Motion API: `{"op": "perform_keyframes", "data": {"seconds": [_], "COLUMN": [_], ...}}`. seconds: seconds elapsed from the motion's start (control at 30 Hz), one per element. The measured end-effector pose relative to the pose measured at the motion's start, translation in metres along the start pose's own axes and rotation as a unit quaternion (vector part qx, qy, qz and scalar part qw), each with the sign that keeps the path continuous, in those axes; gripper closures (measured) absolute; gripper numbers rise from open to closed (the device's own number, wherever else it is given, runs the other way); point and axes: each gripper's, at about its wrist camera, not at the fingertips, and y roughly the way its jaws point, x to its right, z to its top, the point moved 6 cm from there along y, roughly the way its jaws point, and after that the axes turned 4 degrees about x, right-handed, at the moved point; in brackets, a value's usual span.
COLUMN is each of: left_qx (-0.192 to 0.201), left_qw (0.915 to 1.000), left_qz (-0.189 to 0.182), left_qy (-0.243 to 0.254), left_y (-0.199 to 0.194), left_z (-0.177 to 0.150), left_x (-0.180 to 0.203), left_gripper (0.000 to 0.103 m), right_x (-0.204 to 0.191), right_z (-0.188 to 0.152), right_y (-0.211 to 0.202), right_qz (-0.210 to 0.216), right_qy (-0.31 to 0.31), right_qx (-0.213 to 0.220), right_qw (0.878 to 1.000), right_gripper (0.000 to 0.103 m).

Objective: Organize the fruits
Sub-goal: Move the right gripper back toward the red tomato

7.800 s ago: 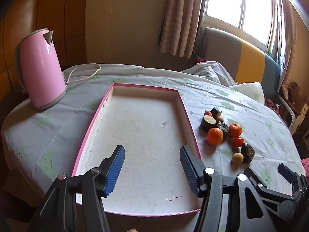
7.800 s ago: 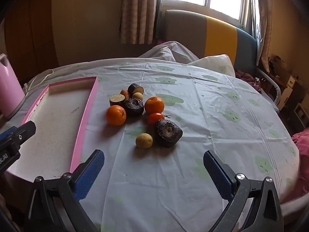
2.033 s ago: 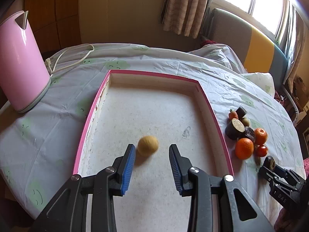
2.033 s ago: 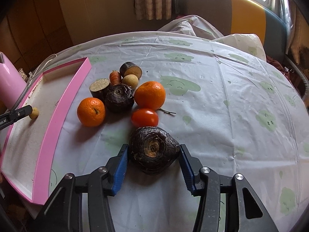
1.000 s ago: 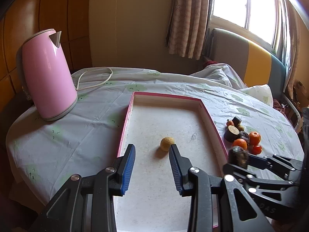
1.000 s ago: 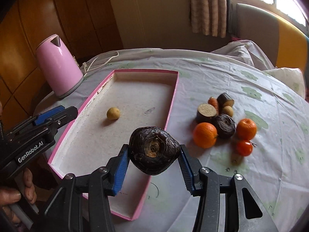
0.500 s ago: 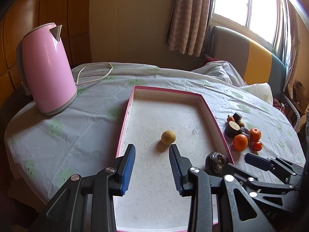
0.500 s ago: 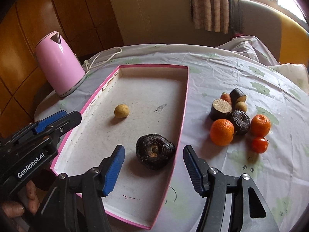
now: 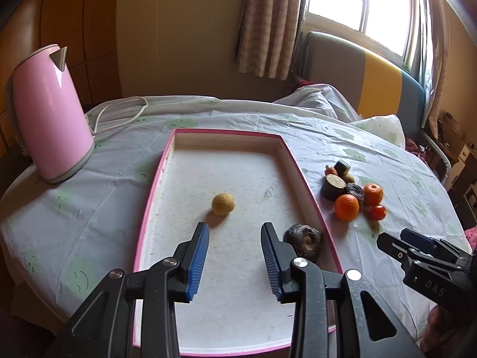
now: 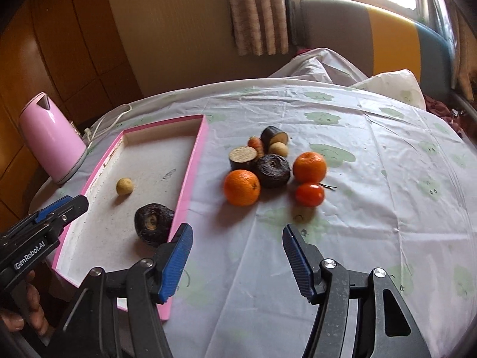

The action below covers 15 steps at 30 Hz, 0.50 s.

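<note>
The left wrist view looks forward and down, close above the near end of the shallow pink-rimmed rectangular tray (image 9: 301, 161), facing the window. The right wrist view sits just right of it, over the table (image 10: 387, 208), angled leftward. Both share the tray (image 10: 190, 176), the pink electric kettle (image 9: 50, 119) (image 10: 50, 137) and the fruit cluster.

"GenRobot.AI" is printed in white on the left gripper (image 10: 61, 207) body. The right gripper (image 9: 399, 243) body shows "DAS".
</note>
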Motion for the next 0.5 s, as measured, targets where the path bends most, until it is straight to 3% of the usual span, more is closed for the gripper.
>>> {"op": "perform_keyframes", "data": {"seconds": [0.13,0.4,0.5], "left_qx": [-0.002,-0.008,-0.009], "left_qw": [0.9998,0.9978,0.9968], "left_qz": [-0.018,-0.059,-0.069], "left_qy": [0.012,0.03,0.039], "left_y": [-0.001,-0.005,-0.005], "left_z": [-0.003,-0.009,-0.009], "left_x": [0.012,0.038,0.047], "left_gripper": [0.067,0.067,0.067], "right_x": [0.023,0.05,0.054], "right_z": [-0.004,-0.008,-0.01], "right_y": [0.0,-0.001,0.0], "right_qz": [-0.024,-0.048,-0.049], "right_qy": [0.023,0.043,0.046], "right_qx": [-0.001,-0.004,-0.005], "right_qw": [0.999,0.998,0.998], "right_gripper": [0.041,0.06,0.06]}}
